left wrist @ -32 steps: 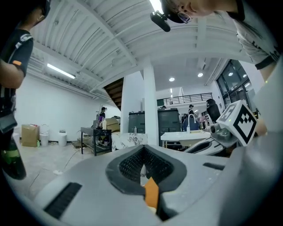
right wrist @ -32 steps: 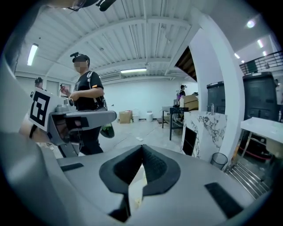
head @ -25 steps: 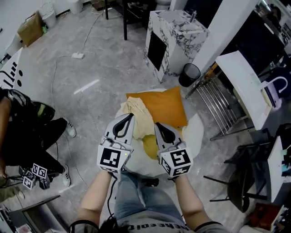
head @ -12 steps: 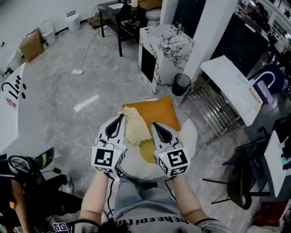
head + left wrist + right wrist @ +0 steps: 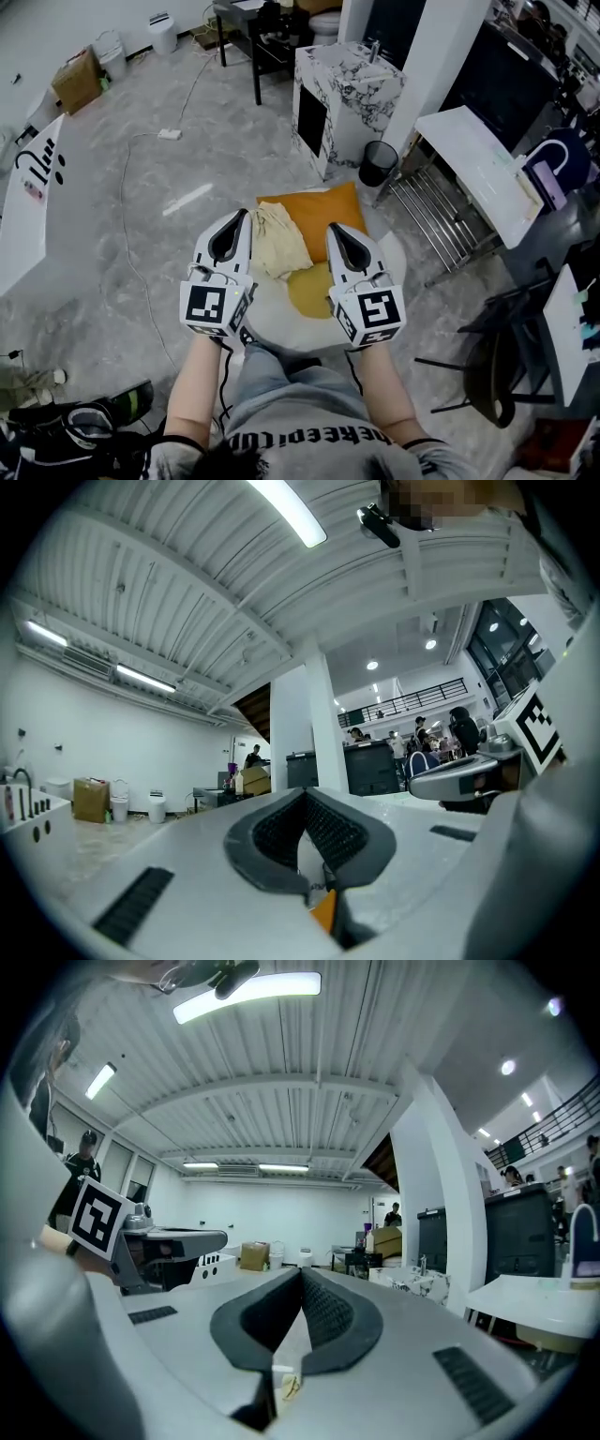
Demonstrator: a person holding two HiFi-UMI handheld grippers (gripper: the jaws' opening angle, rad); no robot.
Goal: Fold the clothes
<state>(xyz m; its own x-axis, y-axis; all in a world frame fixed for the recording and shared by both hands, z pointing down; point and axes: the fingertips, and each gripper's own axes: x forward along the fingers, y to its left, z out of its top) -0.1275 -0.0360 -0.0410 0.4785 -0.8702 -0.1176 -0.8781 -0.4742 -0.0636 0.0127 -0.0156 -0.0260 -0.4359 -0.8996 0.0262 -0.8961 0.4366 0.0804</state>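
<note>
Three garments lie on a small round white table [image 5: 401, 265] below me: an orange one [image 5: 319, 211] at the back, a crumpled cream one [image 5: 278, 246] on its left, a yellow one [image 5: 309, 289] in front. My left gripper [image 5: 239, 215] and right gripper [image 5: 334, 230] are held side by side above the table's near half, tips pointing away. Both are shut with nothing between the jaws. In the left gripper view the left gripper [image 5: 305, 795] points level across the room, tips together; the right gripper [image 5: 302, 1273] looks the same in its own view. Neither touches the cloth.
A marble-patterned cabinet [image 5: 349, 98] and a black waste bin [image 5: 379, 161] stand behind the round table. A metal rack [image 5: 433, 217] and a white desk [image 5: 473, 161] are at the right, a dark chair [image 5: 492, 375] nearer. A white counter [image 5: 33, 220] runs along the left.
The view has swung, so the seated person at the left has slid out of it. The two grippers have drawn a little apart and stay shut; the garments lie as before.
</note>
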